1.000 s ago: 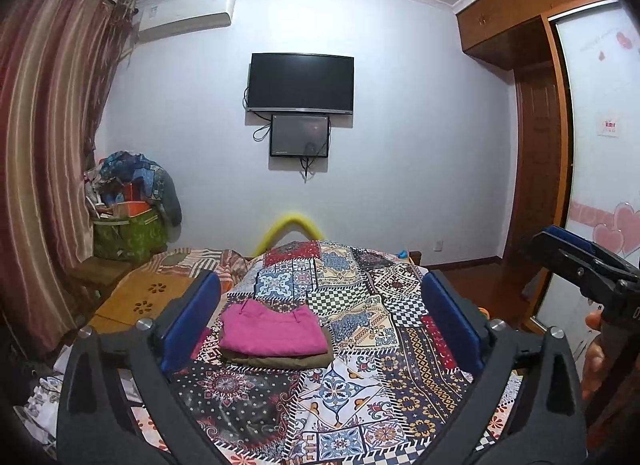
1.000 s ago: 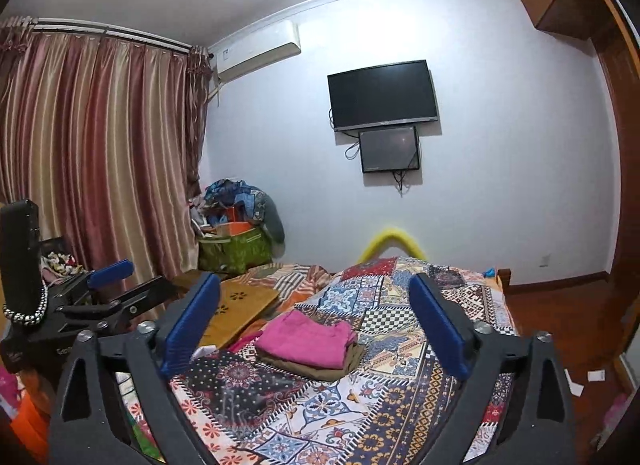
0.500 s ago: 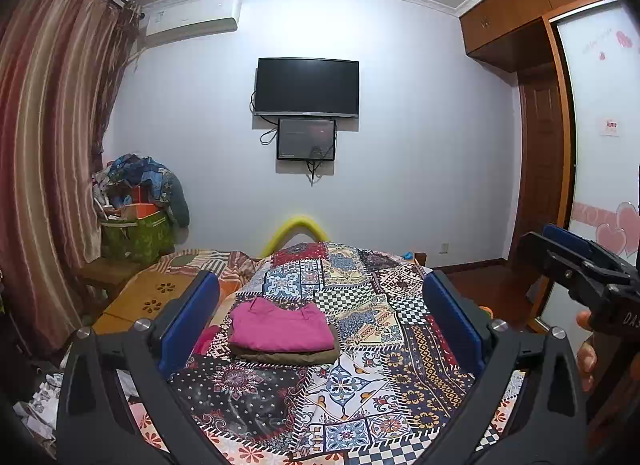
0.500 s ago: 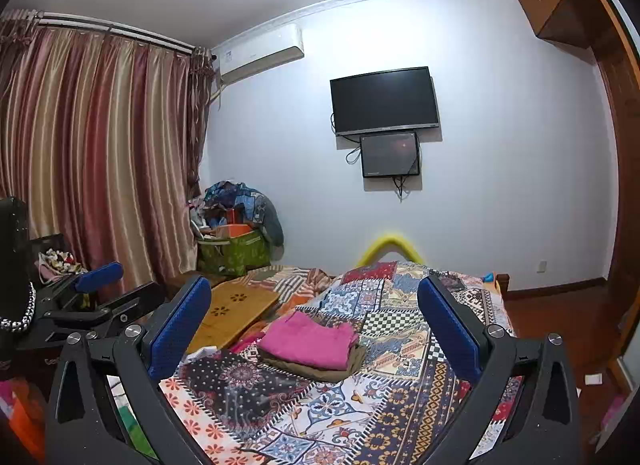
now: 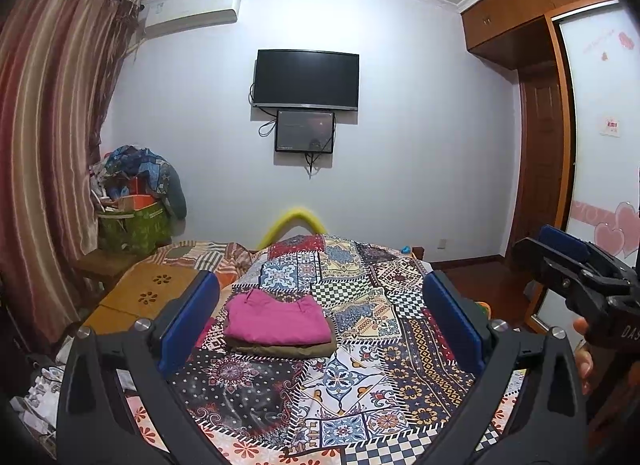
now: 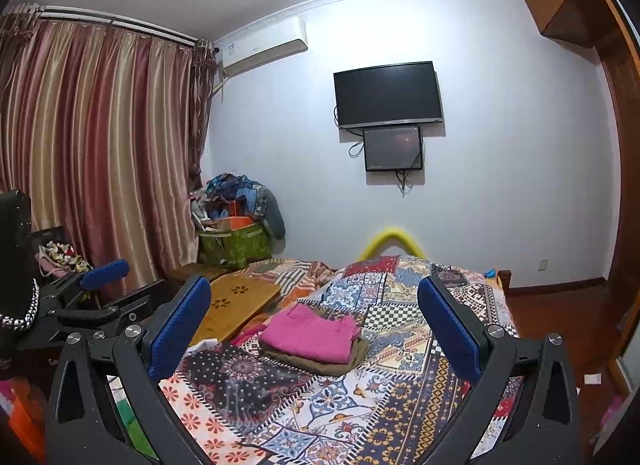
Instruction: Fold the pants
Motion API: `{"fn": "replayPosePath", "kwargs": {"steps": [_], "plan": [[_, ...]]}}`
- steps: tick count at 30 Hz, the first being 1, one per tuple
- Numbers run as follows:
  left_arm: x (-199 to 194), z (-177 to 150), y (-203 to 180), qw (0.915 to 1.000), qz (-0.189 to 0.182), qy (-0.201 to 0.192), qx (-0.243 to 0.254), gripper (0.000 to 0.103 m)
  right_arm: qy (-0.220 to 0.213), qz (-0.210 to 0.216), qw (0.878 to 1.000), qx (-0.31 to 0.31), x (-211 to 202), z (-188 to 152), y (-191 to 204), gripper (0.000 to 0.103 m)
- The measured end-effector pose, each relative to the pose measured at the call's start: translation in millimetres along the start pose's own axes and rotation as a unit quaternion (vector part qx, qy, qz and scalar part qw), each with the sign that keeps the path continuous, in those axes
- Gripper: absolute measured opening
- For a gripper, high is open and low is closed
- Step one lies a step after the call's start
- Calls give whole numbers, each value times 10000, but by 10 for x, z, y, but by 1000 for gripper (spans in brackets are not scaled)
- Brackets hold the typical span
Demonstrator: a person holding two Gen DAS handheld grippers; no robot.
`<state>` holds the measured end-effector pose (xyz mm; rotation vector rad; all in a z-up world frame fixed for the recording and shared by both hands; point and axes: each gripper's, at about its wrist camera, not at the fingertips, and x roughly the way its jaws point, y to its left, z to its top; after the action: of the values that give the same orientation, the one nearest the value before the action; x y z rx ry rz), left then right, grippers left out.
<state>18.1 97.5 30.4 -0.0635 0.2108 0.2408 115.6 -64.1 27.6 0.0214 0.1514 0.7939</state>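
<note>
Folded pink pants (image 5: 277, 320) lie on top of folded olive-brown pants (image 5: 288, 350) on the patterned bedspread (image 5: 360, 377). The stack also shows in the right wrist view, pink (image 6: 310, 331) over olive (image 6: 320, 363). My left gripper (image 5: 320, 329) is open and empty, held well above and back from the stack. My right gripper (image 6: 314, 333) is open and empty, likewise raised away from the stack. The right gripper shows at the right edge of the left wrist view (image 5: 576, 265); the left gripper shows at the left in the right wrist view (image 6: 96, 289).
A wooden board (image 5: 136, 301) lies on the bed's left side. A green basket piled with clothes (image 5: 132, 221) stands by the striped curtain (image 5: 44, 153). A TV (image 5: 306, 79) hangs on the far wall. A wardrobe (image 5: 580, 105) stands at the right.
Both grippers have lifted and tilted up slightly, so the bed and the stack sit lower in view. Both stay open and empty.
</note>
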Motion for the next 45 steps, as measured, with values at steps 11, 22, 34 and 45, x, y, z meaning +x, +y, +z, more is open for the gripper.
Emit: {"fn": "replayPosePath", "kwargs": {"steps": [11, 22, 34, 45], "plan": [[2, -13, -14, 10000, 0, 3, 31, 103, 31, 1, 10000, 15, -3, 31, -16, 103], [6, -10, -24, 10000, -26, 20, 39, 103, 26, -40, 10000, 35, -5, 22, -44, 103], [0, 3, -14, 10000, -82, -6, 53, 103, 19, -56, 10000, 44, -6, 28, -58, 103], [6, 7, 19, 9999, -161, 4, 19, 103, 5, -89, 9999, 61, 0, 28, -88, 103]]}}
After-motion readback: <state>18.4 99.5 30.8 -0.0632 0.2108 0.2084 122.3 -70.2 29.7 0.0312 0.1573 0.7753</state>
